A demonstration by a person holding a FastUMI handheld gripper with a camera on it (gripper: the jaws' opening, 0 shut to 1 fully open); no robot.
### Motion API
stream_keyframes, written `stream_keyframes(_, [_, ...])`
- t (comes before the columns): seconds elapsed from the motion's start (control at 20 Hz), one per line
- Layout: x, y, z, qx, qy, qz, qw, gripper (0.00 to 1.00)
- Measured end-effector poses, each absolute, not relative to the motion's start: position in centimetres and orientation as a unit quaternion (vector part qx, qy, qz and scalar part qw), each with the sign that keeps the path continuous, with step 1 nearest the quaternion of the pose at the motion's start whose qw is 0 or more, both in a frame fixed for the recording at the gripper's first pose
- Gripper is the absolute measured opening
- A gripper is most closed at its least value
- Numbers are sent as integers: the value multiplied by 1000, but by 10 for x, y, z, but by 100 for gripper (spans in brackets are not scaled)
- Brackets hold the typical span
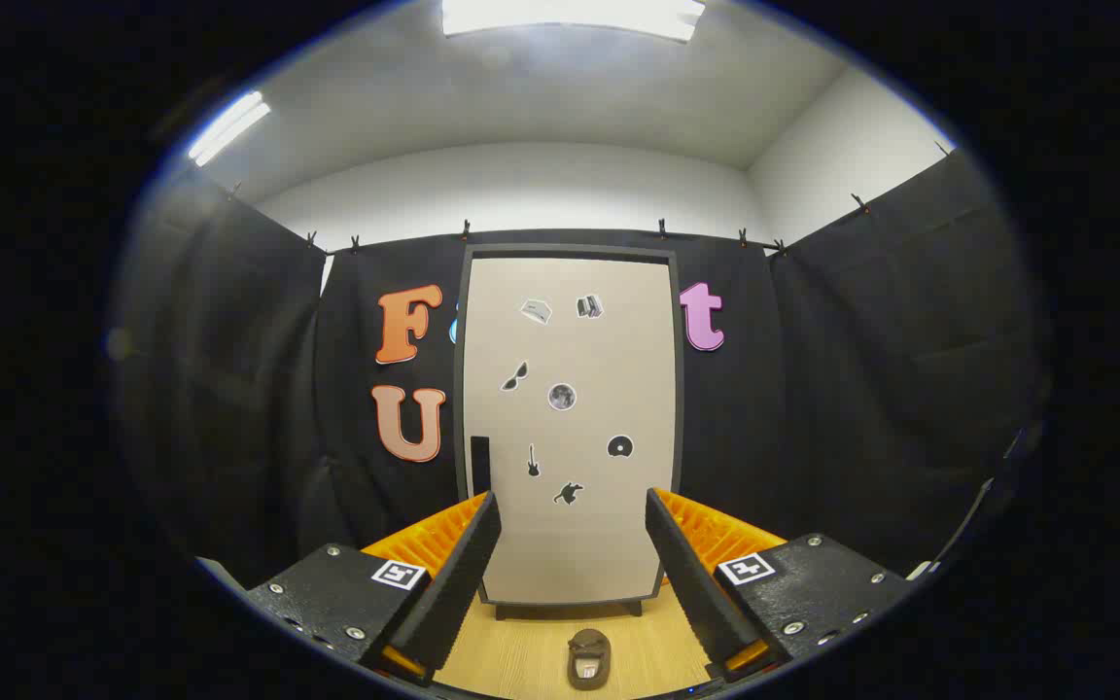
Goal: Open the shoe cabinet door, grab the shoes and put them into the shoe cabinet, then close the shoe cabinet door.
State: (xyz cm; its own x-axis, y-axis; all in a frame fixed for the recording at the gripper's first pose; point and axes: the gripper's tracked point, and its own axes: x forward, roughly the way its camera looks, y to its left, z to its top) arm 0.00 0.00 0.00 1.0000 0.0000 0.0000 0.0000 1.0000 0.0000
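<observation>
A tall shoe cabinet (570, 428) stands upright ahead of me, its beige door shut inside a dark frame. Small stickers dot the door, and a dark handle (480, 465) sits on its left edge, low down. A single brown shoe (589, 658) lies on the wooden floor below, between my fingers and nearer to me than the cabinet's foot. My gripper (572, 530) is open, its fingers spread wide with nothing between them, pointing at the lower part of the door from some distance.
Black cloth walls (861, 389) close the booth to the left, right and behind the cabinet. The light wooden floor (521, 651) runs from the cabinet's base toward me. White ceiling with light panels lies above.
</observation>
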Motion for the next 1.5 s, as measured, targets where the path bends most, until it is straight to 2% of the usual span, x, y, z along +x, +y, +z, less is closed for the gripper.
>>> stream_keyframes(0.8, [26,7,-12,7,7,-1,1000,94])
stream_keyframes(1.5, [88,66,-28,-2,8,11,1000,94])
